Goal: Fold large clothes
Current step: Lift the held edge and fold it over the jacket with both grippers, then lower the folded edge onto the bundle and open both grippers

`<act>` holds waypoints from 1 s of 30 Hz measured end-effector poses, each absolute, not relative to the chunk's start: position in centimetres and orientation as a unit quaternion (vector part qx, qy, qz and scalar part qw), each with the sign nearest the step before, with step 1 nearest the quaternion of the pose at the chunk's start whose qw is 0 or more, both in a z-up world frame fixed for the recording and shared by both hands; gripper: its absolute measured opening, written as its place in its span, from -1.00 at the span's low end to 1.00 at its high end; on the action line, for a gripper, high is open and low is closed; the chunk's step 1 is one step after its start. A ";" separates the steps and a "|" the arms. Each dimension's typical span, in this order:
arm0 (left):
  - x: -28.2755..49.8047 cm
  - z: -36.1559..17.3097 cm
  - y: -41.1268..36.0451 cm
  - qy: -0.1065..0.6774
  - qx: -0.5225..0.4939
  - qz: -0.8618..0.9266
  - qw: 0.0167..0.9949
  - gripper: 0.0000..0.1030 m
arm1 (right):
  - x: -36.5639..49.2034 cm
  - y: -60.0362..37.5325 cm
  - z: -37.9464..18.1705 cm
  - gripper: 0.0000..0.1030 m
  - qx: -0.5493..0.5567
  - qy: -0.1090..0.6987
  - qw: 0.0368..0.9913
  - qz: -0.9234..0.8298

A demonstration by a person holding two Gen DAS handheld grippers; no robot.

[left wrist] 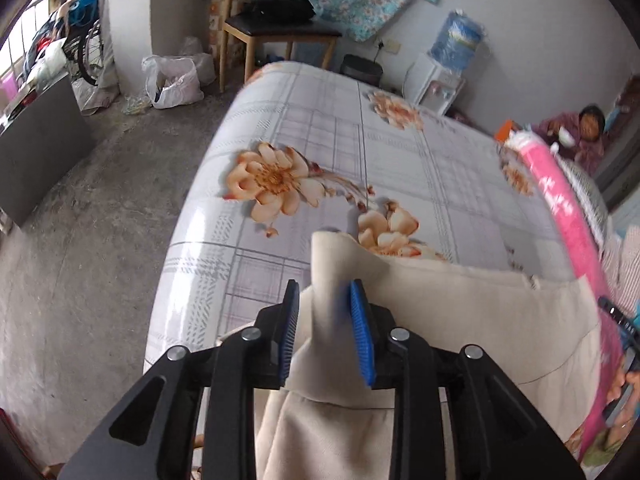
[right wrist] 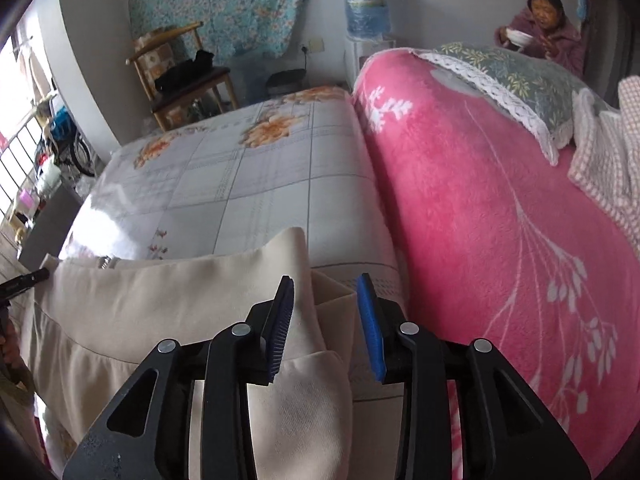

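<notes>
A bed spread with a grey-checked floral sheet (left wrist: pixel 360 152) is seen from the left wrist camera in a bare-floored room, with a wooden chair (left wrist: pixel 276 28) and a water dispenser (left wrist: pixel 440 80) against the far wall. A cream garment (left wrist: pixel 460 320) is draped over the near edge of the bed, its long axis running left to right. One corner of it rises between the blue pads of the left gripper (left wrist: pixel 325 312); the jaws stand partly apart, and whether the cloth is pinched cannot be told.

From the right wrist camera, the same sheet is shown beside a pink fleece blanket (right wrist: pixel 500 220) on the right, with a seated woman (right wrist: pixel 548 24) holding a bowl in the far corner. The garment's other end lies between the pads of the right gripper (right wrist: pixel 326 312), whose jaws are likewise parted, with a gap visible beside the right pad. The garment is judged to be spanned end to end by both grippers, with open sheet lying beyond for laying it out.
</notes>
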State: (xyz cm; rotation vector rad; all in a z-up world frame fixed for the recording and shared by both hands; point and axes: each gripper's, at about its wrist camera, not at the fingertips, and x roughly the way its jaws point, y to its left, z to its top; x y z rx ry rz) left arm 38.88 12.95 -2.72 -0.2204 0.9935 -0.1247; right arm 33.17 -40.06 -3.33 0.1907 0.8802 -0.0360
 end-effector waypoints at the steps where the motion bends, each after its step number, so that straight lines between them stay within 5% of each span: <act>1: 38.4 -1.7 13.6 0.459 -0.113 -0.058 0.879 -0.49 | 32.7 -40.2 -2.5 -0.23 0.088 0.412 0.907 -0.020; 6: 37.2 0.5 11.7 0.444 -0.137 -0.162 0.870 -0.43 | 32.4 -36.5 -0.1 -0.19 0.072 0.396 0.913 0.071; 12: 40.3 -5.9 8.1 0.518 -0.091 -0.143 0.838 -0.32 | 36.7 -32.8 -5.2 -0.20 0.003 0.467 0.883 0.045; 16: 39.9 -5.3 11.1 0.501 -0.157 -0.124 0.842 -0.32 | 36.4 -37.1 -6.5 -0.48 0.087 0.490 0.867 0.012; 24: 31.5 0.0 12.3 0.456 -0.128 -0.199 0.858 -0.30 | 26.6 -36.0 -0.8 -0.21 0.063 0.425 0.900 0.071; 30: 26.3 -5.9 11.5 0.525 -0.115 -0.204 0.818 -0.21 | 22.1 -33.6 -6.0 -0.22 0.005 0.467 0.877 0.115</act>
